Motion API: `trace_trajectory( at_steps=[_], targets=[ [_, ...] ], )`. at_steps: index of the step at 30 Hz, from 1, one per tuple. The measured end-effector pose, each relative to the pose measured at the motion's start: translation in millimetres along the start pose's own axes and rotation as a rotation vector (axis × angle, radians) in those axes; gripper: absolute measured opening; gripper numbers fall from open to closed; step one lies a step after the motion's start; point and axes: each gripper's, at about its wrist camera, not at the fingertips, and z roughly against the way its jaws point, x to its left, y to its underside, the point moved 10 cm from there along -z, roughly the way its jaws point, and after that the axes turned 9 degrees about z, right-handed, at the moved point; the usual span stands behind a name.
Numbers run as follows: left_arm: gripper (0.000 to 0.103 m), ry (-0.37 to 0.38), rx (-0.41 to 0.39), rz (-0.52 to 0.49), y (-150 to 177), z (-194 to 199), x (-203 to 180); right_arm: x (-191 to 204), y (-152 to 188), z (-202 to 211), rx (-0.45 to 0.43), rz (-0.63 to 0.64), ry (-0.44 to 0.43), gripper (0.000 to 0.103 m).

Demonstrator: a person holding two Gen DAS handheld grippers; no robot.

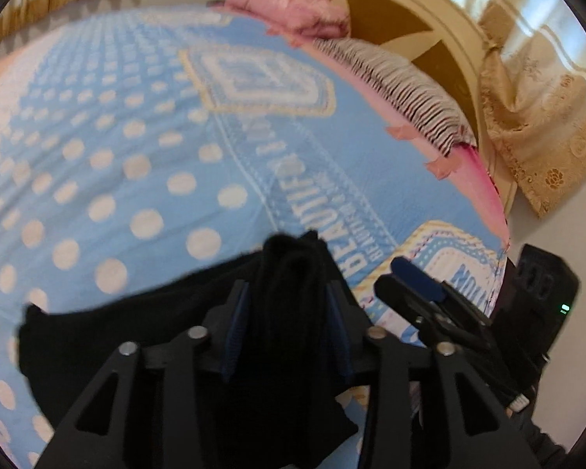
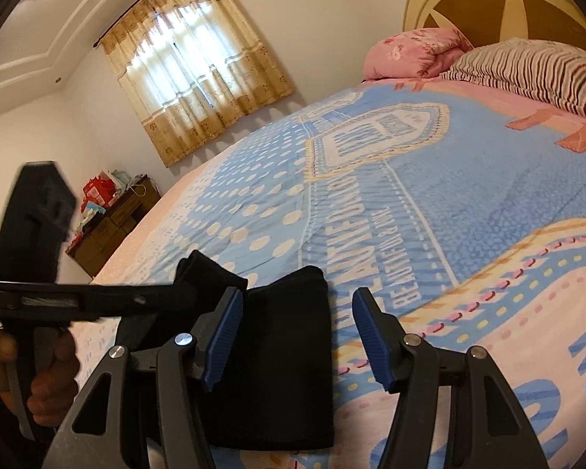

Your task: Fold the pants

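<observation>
left gripper: we clamp the bunched black fabric pants, lifting the fold.
right gripper: released, jaws apart above the pants.

Pants lie on bedspread at near edge of bed, folded bundle. My left gripper clamps bunched fabric at pants' left end. My right gripper hangs spread above pants' right part. Two pillows far behind, against headboard. Dresser beyond bed's left side, under window.
</observation>
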Motion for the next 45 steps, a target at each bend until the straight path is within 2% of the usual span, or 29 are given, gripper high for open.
trace_trajectory(
  at_steps=[4, 8, 10, 12, 14, 18, 20, 24, 28, 33, 35, 37, 39, 41, 42, 45],
  targets=[
    [0.064, -0.058, -0.115, -0.022, -12.3, 30.7, 16.1, -1.8, -1.7, 2.3, 0.005, -0.023, -0.007, 0.06],
    [0.072, -0.148, -0.211, -0.009, -13.9, 53.8, 54.1, 12.2, -7.8, 13.9, 0.012, -0.067, -0.087, 0.06],
    [0.075, -0.206, -0.233, 0.013, -8.8, 59.5, 80.5, 26.9, -8.4, 17.2, 0.035, -0.058, -0.124, 0.061],
    [0.075, -0.276, -0.242, 0.027, -2.7, 57.6, 105.0, 42.9, -6.6, 17.0, 0.072, -0.052, -0.16, 0.073],
    [0.075, -0.328, -0.234, 0.058, 6.1, 52.9, 129.1, 56.3, -2.9, 14.5, 0.102, -0.035, -0.169, 0.075],
    [0.075, -0.304, -0.174, 0.154, 26.1, 35.0, 159.3, 69.5, 6.5, 2.4, 0.17, 0.001, -0.066, 0.075],
    [0.075, -0.305, -0.173, 0.161, 32.2, 31.2, 163.5, 75.1, 7.9, -6.0, 0.194, 0.003, -0.017, 0.075],
    [0.075, -0.277, -0.172, 0.16, 38.9, 26.9, 159.4, 87.6, 5.9, -19.0, 0.217, 0.02, 0.024, 0.076],
    [0.075, -0.267, -0.169, 0.143, 45.2, 26.6, 155.0, 97.5, 19.0, -40.0, 0.335, 0.125, 0.063, 0.076],
    [0.077, -0.263, -0.171, 0.14, 49.1, 28.6, 161.2, 49.1, 19.8, -23.4, 0.338, 0.095, 0.165, 0.076],
    [0.08, -0.268, -0.168, 0.156, 52.4, 26.6, 169.2, 13.3, 19.3, -8.8, 0.332, 0.044, 0.239, 0.076],
    [0.085, -0.264, -0.164, 0.18, 55.4, 24.1, 176.1, -8.7, 18.5, 1.2, 0.323, -0.015, 0.257, 0.076],
    [0.085, -0.258, -0.16, 0.196, 57.3, 22.0, 178.9, -18.6, 16.2, 6.8, 0.305, -0.068, 0.223, 0.076],
    [0.085, -0.258, -0.161, 0.197, 57.6, 22.2, 177.7, -12.4, 13.6, 5.0, 0.284, -0.114, 0.116, 0.076],
    [0.085, -0.262, -0.162, 0.192, 57.3, 22.8, 176.5, -6.1, 13.0, 2.3, 0.282, -0.118, 0.075, 0.076],
    [0.085, -0.273, -0.166, 0.176, 56.7, 23.9, 174.2, 13.4, 14.1, -7.6, 0.286, -0.074, 0.04, 0.072]
  ],
)
